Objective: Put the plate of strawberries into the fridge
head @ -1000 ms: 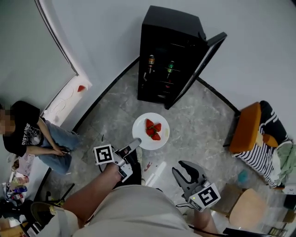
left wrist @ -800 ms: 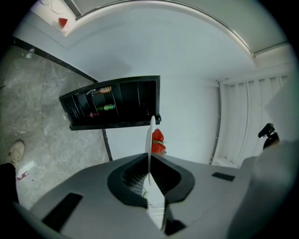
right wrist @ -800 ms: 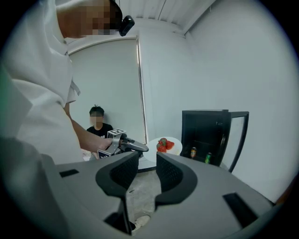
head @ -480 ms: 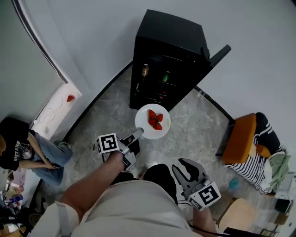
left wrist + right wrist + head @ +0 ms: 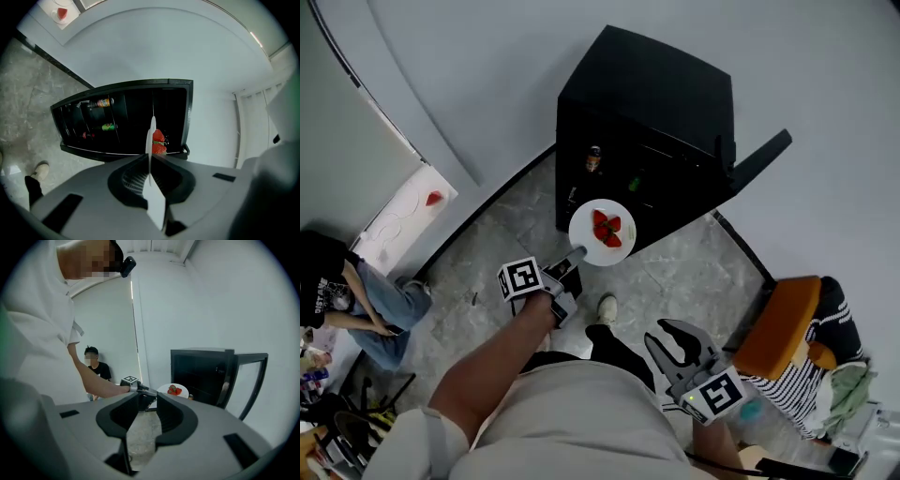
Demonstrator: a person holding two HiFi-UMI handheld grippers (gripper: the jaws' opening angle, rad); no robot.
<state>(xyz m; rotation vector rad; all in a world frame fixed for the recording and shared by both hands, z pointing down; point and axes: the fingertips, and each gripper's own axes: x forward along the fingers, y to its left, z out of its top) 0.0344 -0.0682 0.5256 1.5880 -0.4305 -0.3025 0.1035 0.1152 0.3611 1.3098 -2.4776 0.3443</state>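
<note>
Fingers [image 5: 126, 180] of the left gripper [image 5: 575, 255] stay clenched on the plate [image 5: 623, 246] rim, and the strawberries [image 5: 607, 229] have gone from mid-frame over the floor [image 5: 675, 272] to the open fridge [image 5: 656, 84] front, upper middle, so shelving looks next, while the right gripper [image 5: 673, 345] hangs spread and empty.

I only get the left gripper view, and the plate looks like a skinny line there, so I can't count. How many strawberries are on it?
Observer: In the head view the plate is a full white circle with what looks like three strawberries near its middle.
Operator: Is the other gripper holding something?
Observer: No. The right gripper has its jaws apart, with only floor showing between them.
Operator: Is anybody else around?
Observer: Yes, a person sits on the floor at the head view's left edge, well away from the fridge.
</note>
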